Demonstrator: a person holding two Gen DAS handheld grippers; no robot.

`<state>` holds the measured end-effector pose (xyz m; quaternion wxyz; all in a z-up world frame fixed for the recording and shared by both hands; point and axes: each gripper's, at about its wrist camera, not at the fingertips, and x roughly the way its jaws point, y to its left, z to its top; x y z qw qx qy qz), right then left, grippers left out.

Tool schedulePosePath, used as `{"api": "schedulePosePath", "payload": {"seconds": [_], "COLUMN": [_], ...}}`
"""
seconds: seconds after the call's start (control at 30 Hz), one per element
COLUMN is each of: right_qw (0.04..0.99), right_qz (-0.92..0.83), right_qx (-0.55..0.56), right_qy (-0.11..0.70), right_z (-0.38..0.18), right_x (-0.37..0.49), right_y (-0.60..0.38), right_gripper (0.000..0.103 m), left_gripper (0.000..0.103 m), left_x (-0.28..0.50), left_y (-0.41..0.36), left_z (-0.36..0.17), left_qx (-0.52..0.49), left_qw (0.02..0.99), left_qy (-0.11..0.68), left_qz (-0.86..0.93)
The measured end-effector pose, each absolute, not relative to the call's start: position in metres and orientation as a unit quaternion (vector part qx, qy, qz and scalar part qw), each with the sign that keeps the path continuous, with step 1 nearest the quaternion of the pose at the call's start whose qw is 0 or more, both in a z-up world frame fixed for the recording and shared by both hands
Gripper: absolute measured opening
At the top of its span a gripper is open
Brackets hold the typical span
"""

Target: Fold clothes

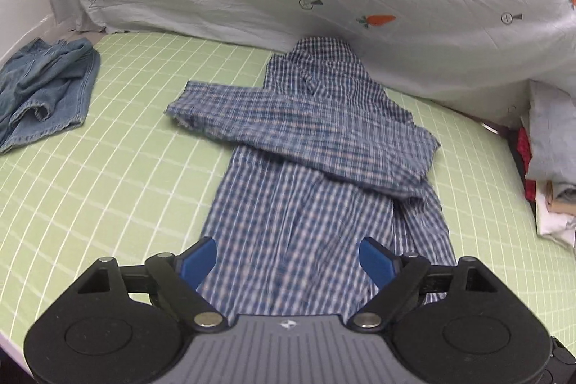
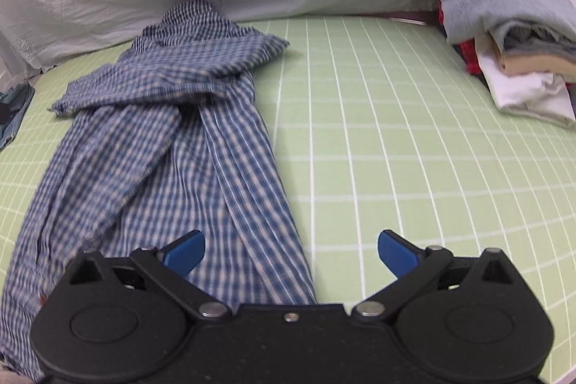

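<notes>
Both fingers (image 1: 199,261) spread wide, angled down over checked shirt (image 1: 309,139).

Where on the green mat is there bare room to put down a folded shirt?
Free: the mat between the checked shirt and the clothes pile; also between the shirt and the jeans. Crowded: the middle and the right edge.

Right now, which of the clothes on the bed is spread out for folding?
The blue checked shirt, lying flat mid-bed with a sleeve folded across. The denim garment is crumpled at the left; the stacked clothes sit at the right.
</notes>
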<state>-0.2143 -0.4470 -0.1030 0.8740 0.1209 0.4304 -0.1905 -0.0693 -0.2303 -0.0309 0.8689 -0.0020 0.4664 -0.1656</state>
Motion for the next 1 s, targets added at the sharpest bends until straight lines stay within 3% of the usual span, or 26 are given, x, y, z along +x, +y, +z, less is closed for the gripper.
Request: {"api": "schedulePosePath", "payload": {"seconds": [0.1,0.17,0.23,0.3,0.37,0.43,0.53,0.63,1.0], "right_qw": [0.867,0.863,0.865,0.866,0.867,0.869,0.876,0.884,0.903], "right_qz": [-0.191,-0.189,-0.182,-0.175,-0.159,-0.144,-0.140,-0.145,-0.134], "right_qx": [0.105,0.099,0.104,0.111,0.119,0.124,0.116,0.118,0.165], "right_qy": [0.448,0.457,0.455,0.456,0.457,0.457,0.447,0.429,0.373], "right_z": [-0.113,-0.119,-0.123,-0.125,-0.127,-0.127,-0.120,-0.106,-0.063], "right_x": [-0.225,-0.232,-0.238,-0.241,-0.241,-0.240,-0.241,-0.243,-0.217], "right_y": [-0.447,-0.446,-0.447,-0.449,-0.450,-0.448,-0.442,-0.435,-0.356], "right_gripper": [0.102,0.095,0.077,0.050,0.041,0.017,0.007,0.002,0.002], "left_gripper": [0.087,0.087,0.087,0.087,0.087,0.087,0.087,0.087,0.087], "left_x": [-0.091,-0.104,-0.117,-0.129,-0.141,-0.149,-0.147,-0.137,-0.108], "left_y": [-0.228,-0.225,-0.221,-0.215,-0.208,-0.201,-0.193,-0.192,-0.143], "left_z": [-0.036,-0.038,-0.040,-0.042,-0.044,-0.046,-0.049,-0.048,-0.043], "left_qx": [0.008,0.011,0.012,0.010,0.002,-0.007,-0.019,-0.012,0.009], "left_qw": [0.864,0.862,0.861,0.859,0.856,0.853,0.850,0.851,0.843], "left_qy": [0.482,0.489,0.493,0.500,0.506,0.512,0.518,0.510,0.501], "left_qz": [-0.146,-0.132,-0.124,-0.113,-0.104,-0.099,-0.100,-0.122,-0.195]}}
